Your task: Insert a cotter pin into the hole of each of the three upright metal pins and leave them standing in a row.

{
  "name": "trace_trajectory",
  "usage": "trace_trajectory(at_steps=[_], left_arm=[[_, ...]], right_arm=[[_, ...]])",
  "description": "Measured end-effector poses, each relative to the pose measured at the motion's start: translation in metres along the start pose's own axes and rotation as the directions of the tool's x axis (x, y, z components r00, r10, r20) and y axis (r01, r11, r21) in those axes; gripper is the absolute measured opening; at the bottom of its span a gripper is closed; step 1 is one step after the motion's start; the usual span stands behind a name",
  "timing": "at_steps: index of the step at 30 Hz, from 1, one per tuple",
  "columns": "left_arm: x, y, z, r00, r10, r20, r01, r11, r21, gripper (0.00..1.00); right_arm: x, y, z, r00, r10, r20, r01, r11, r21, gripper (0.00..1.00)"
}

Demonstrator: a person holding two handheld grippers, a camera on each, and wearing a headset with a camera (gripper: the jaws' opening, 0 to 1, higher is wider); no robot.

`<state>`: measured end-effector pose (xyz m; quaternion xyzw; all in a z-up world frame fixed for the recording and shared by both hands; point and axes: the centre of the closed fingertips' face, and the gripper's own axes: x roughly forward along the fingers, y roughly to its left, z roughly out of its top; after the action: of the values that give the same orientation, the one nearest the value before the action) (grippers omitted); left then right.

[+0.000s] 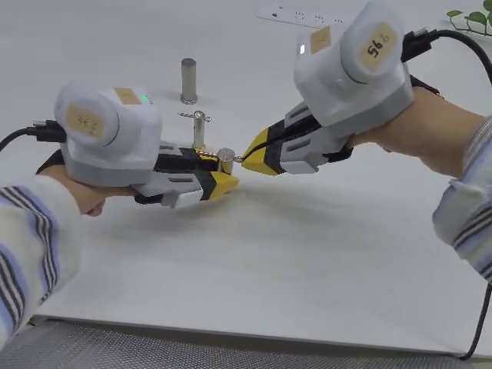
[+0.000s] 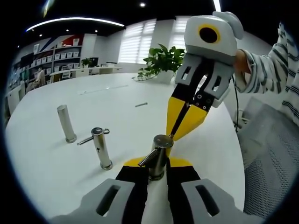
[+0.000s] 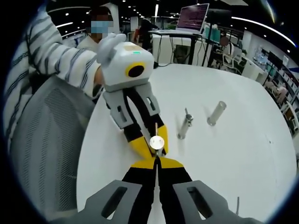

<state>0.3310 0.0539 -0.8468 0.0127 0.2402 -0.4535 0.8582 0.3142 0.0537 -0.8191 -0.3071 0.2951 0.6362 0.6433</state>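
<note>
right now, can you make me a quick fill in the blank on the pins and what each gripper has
1. ____ metal pins stand upright on the table.
2. The left gripper is shut on the near pin; the right gripper, shut on a cotter pin, has ____ jaw tips.
3. A second cotter pin, held by no gripper, sits through the ____ pin of the row, while the far pin is bare.

Missing words: three; yellow; middle
</note>
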Motion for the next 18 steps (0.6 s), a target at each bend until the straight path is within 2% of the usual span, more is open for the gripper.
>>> trace_trajectory(at_steps=[11, 18], left_arm=[[-0.0002, 0.0001, 0.0003, 1.0000, 0.002, 0.006, -0.002, 1.000, -0.013, 0.13], [0.0001, 0.0006, 0.0003, 1.0000, 0.000, 0.003, 0.000, 1.000, -0.017, 0.13]], right_arm=[[0.0004, -0.0024, -0.0012, 1.0000, -0.001, 0.005, 0.001, 1.000, 0.000, 0.05], [-0.0014, -0.0073, -0.0029, 0.9995, -0.024, 0.021, 0.024, 1.000, 0.012, 0.13]])
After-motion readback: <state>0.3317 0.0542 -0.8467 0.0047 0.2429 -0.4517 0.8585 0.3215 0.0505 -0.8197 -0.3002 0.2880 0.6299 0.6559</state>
